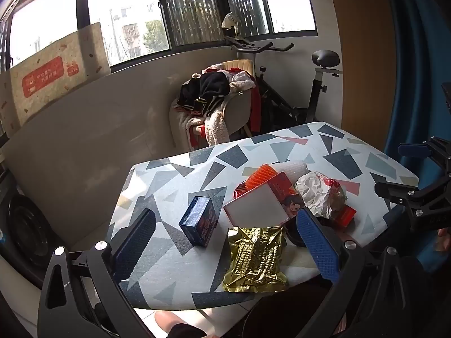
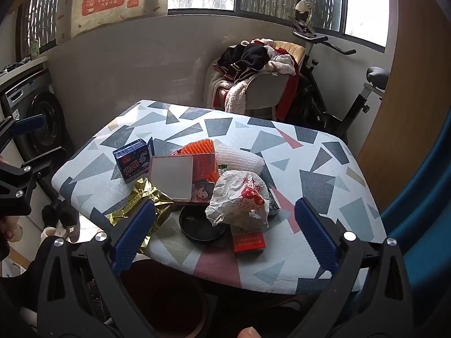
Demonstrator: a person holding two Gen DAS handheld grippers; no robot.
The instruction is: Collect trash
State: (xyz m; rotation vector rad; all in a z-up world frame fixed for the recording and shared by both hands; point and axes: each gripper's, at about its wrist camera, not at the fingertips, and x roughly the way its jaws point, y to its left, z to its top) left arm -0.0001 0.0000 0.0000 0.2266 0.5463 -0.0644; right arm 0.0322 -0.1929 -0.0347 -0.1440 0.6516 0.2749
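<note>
Trash lies on a small table with a geometric-patterned top [image 1: 180, 186] [image 2: 324, 152]. There is a blue carton [image 1: 198, 221] [image 2: 132, 163], a gold foil wrapper [image 1: 255, 259] [image 2: 135, 205], a red box with a white face [image 1: 255, 207] [image 2: 174, 177], a crumpled white paper wrapper [image 1: 318, 194] [image 2: 239, 197], a small red pack [image 2: 248, 240] and a black round lid [image 2: 201, 226]. My left gripper [image 1: 225, 242] is open and empty above the near table edge, over the carton and foil. My right gripper [image 2: 225, 242] is open and empty, near the lid and red pack.
A dark brown bin [image 2: 166, 298] stands on the floor under the near table edge. Behind the table are a chair piled with clothes [image 1: 214, 98] [image 2: 253, 64] and an exercise bike [image 1: 318, 84]. A washing machine [image 2: 42, 124] is at the left.
</note>
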